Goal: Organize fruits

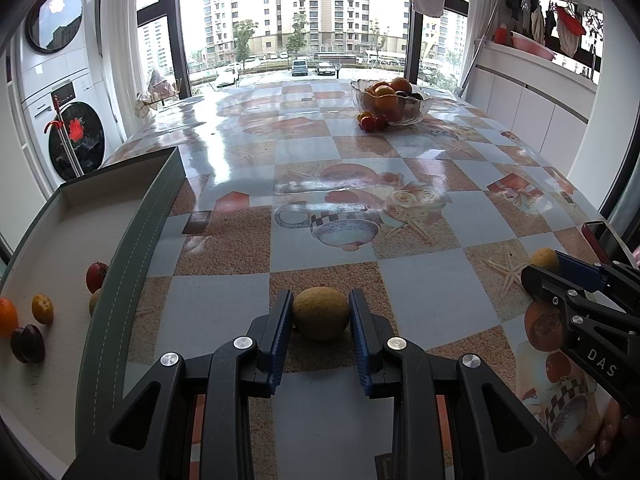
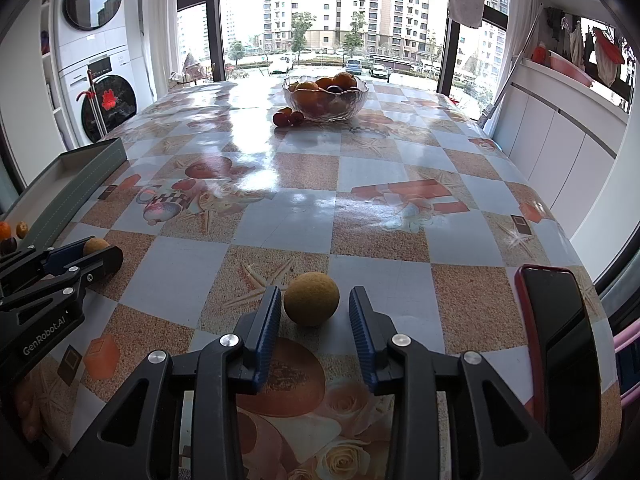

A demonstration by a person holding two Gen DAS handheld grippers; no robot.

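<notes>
My left gripper is shut on a yellow-brown round fruit that rests on the patterned table; it also shows in the right wrist view. My right gripper is open around a second yellow-brown round fruit on the table, with gaps on both sides. That fruit shows in the left wrist view too. A grey tray on the left holds several small fruits, among them a tomato and a dark plum.
A glass bowl of oranges and dark fruit stands at the far side, with small red fruits beside it. A phone in a red case lies at the table's right edge. Washing machines stand to the left.
</notes>
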